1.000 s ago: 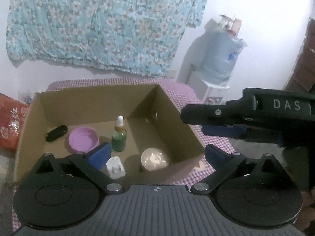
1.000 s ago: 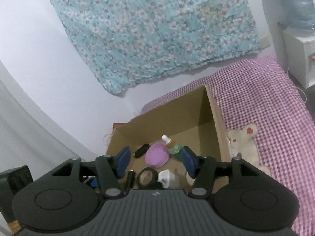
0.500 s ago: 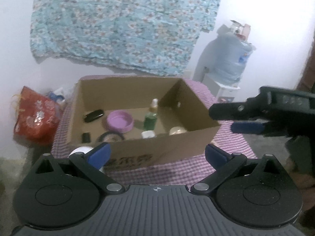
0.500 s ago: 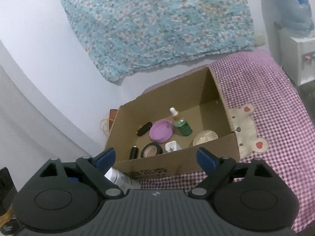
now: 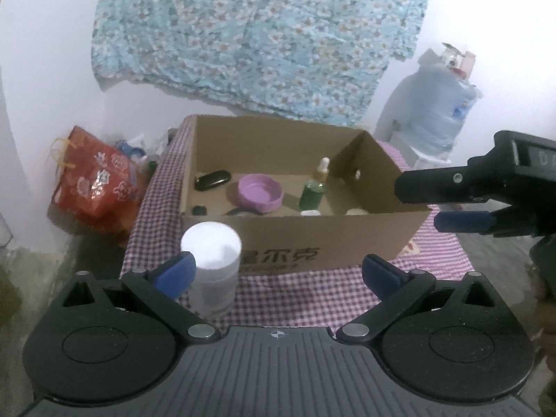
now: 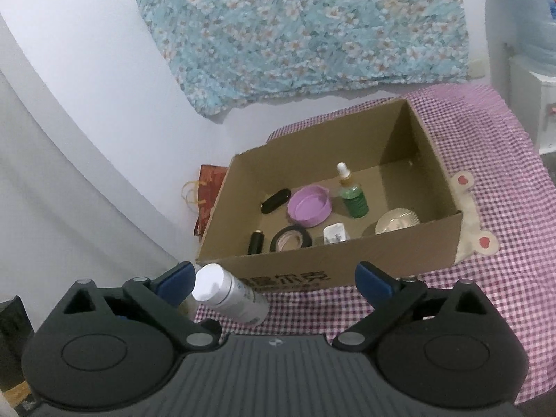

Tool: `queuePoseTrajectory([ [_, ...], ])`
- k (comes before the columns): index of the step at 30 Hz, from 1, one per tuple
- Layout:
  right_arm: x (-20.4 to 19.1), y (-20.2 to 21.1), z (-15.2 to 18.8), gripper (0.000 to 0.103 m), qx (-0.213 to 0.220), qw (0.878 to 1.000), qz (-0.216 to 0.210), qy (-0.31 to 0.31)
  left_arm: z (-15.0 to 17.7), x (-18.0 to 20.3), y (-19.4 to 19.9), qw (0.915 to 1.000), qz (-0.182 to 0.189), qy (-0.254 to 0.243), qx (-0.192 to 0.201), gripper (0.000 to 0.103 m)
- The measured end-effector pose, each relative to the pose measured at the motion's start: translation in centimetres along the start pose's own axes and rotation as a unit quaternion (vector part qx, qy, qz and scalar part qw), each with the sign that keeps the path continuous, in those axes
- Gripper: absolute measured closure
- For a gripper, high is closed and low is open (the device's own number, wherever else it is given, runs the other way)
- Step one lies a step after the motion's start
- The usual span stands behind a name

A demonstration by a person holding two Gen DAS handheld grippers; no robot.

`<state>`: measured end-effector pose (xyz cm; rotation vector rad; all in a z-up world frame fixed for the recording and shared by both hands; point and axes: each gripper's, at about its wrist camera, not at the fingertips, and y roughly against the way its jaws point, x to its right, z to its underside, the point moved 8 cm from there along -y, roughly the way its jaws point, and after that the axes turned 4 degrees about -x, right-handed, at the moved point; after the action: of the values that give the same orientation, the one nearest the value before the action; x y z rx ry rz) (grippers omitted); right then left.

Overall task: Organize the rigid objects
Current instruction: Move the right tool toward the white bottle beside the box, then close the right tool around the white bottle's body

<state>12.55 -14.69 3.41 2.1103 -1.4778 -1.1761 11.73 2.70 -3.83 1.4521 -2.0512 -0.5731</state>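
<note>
An open cardboard box [image 6: 347, 267] stands on the checked cloth [image 6: 504, 180]. Inside lie a purple lid [image 6: 309, 206], a green dropper bottle [image 6: 352, 196], a black case [image 6: 275, 200], a black tape roll [image 6: 291, 239], a white plug [image 6: 334, 233], a small black cylinder [image 6: 256, 242] and a round foil-topped tub [image 6: 398, 220]. A white-capped bottle [image 5: 212, 267] stands outside, at the box's near left corner. My left gripper [image 5: 278, 272] is open, short of the box, the bottle beside its left finger. My right gripper [image 6: 276, 278] hangs above the near edge, jaws opening, gripping nothing.
A red patterned bag [image 5: 93, 187] and clutter sit on the floor left of the table. A water dispenser with a blue jug [image 5: 434, 111] stands at the back right. A flowered cloth [image 5: 260, 34] hangs on the wall. My right gripper's fingers [image 5: 451, 184] reach in beside the box.
Both grippers have drawn back from over the box to in front of it. The right jaws have spread wider. The white-capped bottle has come into view at the near left corner.
</note>
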Motion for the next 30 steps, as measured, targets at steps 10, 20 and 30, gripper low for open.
queuePoseTrajectory([
  [10, -1.4, -0.9, 0.3, 0.003, -0.014, 1.0, -0.004, 0.007, 0.5, -1.1, -0.1, 0.9999, -0.004, 0.01, -0.005, 0.001],
  [20, -1.3, -0.9, 0.2, 0.003, -0.017, 1.0, -0.008, 0.004, 0.7, -1.3, -0.2, 0.9998, -0.01, 0.012, -0.011, 0.001],
  [30, -1.0, -0.8, 0.3, 0.003, -0.017, 1.0, -0.012, -0.002, 0.9, -1.2, -0.4, 0.9998, -0.013, 0.009, -0.015, 0.001],
])
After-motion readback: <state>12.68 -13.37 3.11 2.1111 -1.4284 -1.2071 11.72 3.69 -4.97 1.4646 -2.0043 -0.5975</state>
